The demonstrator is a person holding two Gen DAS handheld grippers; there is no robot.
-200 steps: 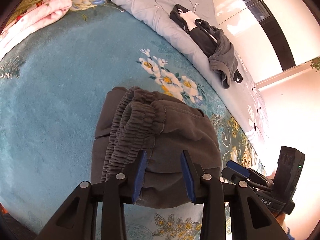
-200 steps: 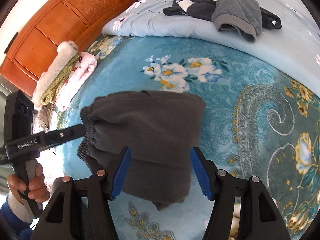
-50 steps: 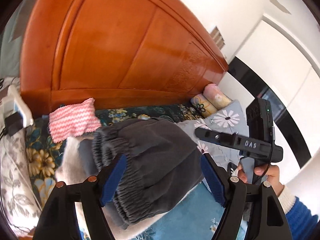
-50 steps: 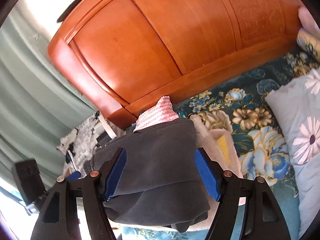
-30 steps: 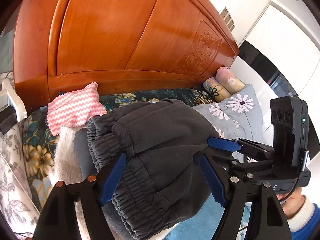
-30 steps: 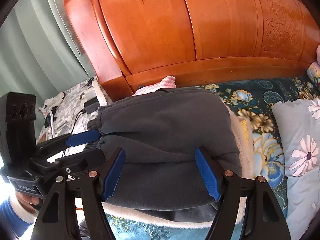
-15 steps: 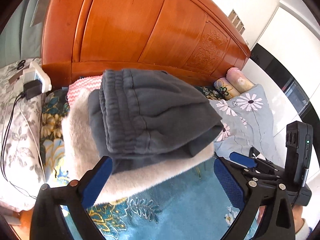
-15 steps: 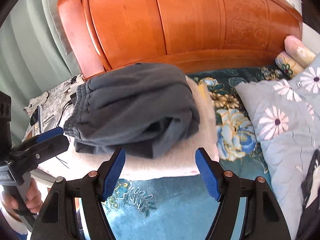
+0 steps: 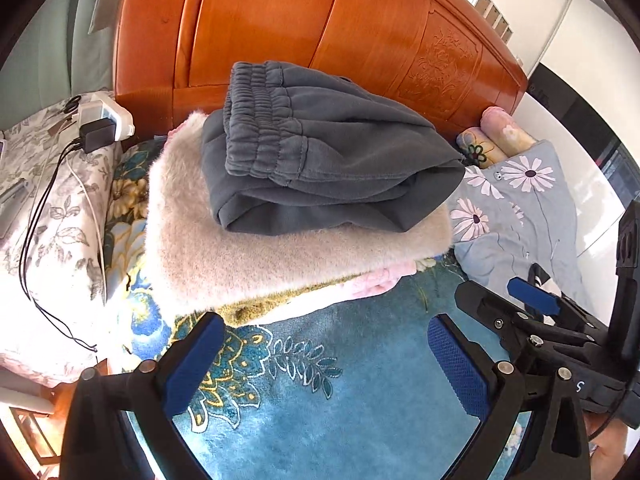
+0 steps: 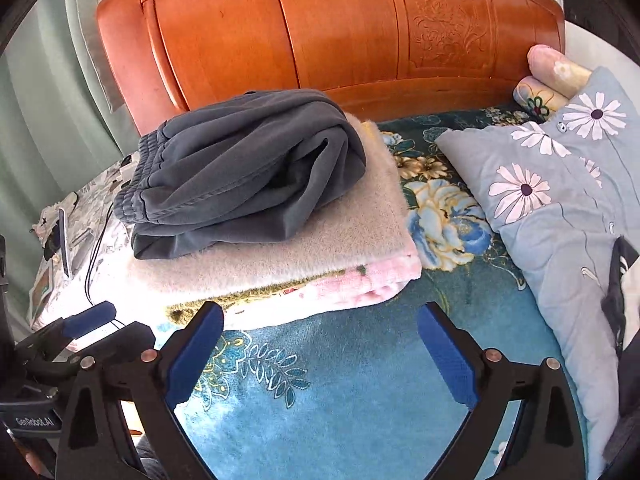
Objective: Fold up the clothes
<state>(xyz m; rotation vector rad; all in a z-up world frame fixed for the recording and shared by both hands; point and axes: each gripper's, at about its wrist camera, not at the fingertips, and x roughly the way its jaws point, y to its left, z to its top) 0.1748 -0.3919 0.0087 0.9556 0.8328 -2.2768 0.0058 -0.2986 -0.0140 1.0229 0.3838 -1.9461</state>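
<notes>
Resting on one folded stack (image 9: pixel 256 264) — one grey trousers (image 9: pixel 320 152); two claws, left (image 9: pixel 324 364) spread, right (image 10: pixel 320 352) widening — both empty.

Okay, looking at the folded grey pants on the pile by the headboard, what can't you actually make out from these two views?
- Lower layers of the stack: both views, the beige fleece blanket covers all but the edges.
- Underside of the grey pants: hidden by their own folds.
- Dark garment on the quilt: right wrist view, cut off by the edge.
- Bedside items: too small.
</notes>
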